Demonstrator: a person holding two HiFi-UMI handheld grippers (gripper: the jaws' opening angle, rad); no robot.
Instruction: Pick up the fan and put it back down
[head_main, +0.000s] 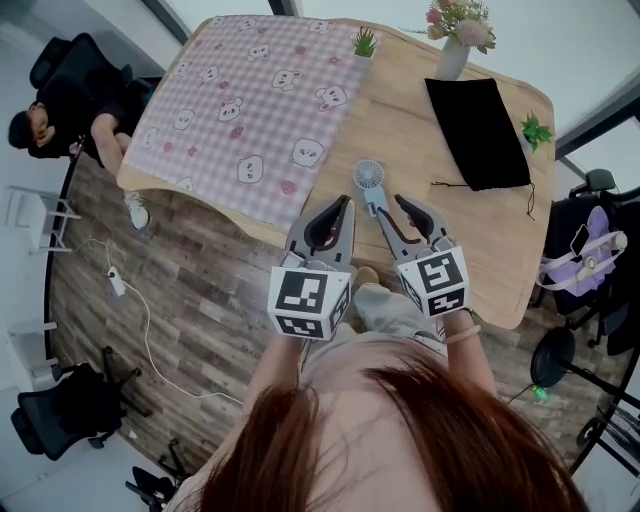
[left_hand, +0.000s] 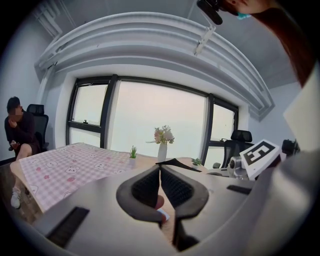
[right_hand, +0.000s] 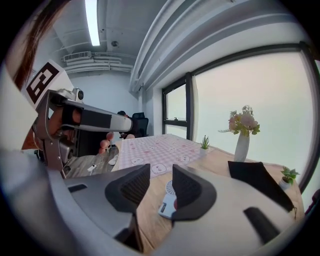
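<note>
With my left tool (head_main: 343, 204) shut empty, my right tool (head_main: 390, 207) hangs half open at the handheld fan (head_main: 369, 184) lying toward the counter's (head_main: 480, 240) near edge, where a skewed squeeze could knock it off.

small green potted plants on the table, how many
2: one plant at the far right corner of the pink cloth, the other plant right of the black pouch. None looks hidden.

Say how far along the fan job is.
Done: nothing provable; the fan lies on the table, ungripped; whether it has been lifted yet is not shown. In hand: the right gripper, jaws apart, lines up on the fan; the left gripper is shut and empty. Left, seemingly: grip, lift, set down.
</note>
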